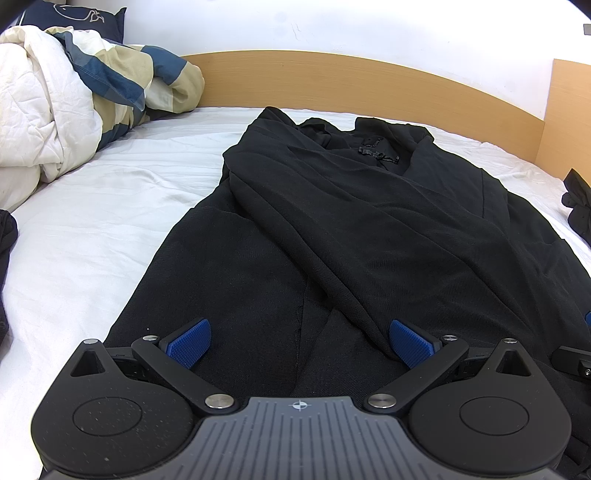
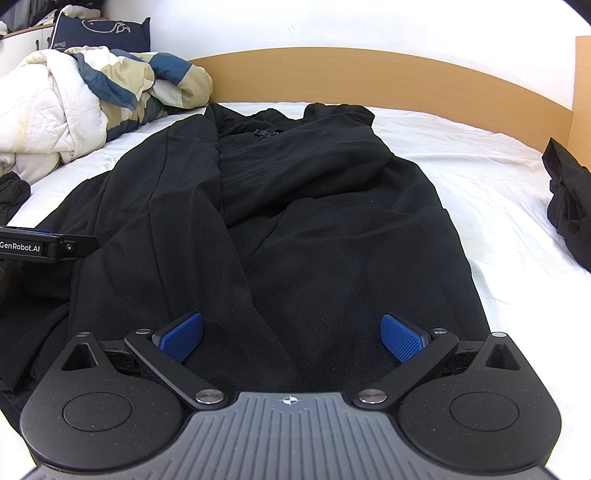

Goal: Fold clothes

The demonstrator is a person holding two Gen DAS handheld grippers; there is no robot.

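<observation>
A long black garment (image 1: 332,221) (image 2: 295,221) lies stretched out on the white bed sheet (image 1: 92,229), collar end toward the headboard. One side panel is folded over its middle in a diagonal band. My left gripper (image 1: 301,343) hovers open over the near hem, blue pads wide apart, nothing between them. My right gripper (image 2: 291,338) is also open over the near hem, further right. The left gripper's body (image 2: 40,245) shows at the left edge of the right wrist view.
A crumpled cream and blue duvet (image 1: 74,99) (image 2: 85,96) is heaped at the far left, with a navy pillow (image 2: 103,31) behind it. A wooden headboard (image 1: 369,81) bounds the far edge. Another dark piece of clothing (image 2: 569,206) lies at the right, one more (image 1: 5,240) at the left.
</observation>
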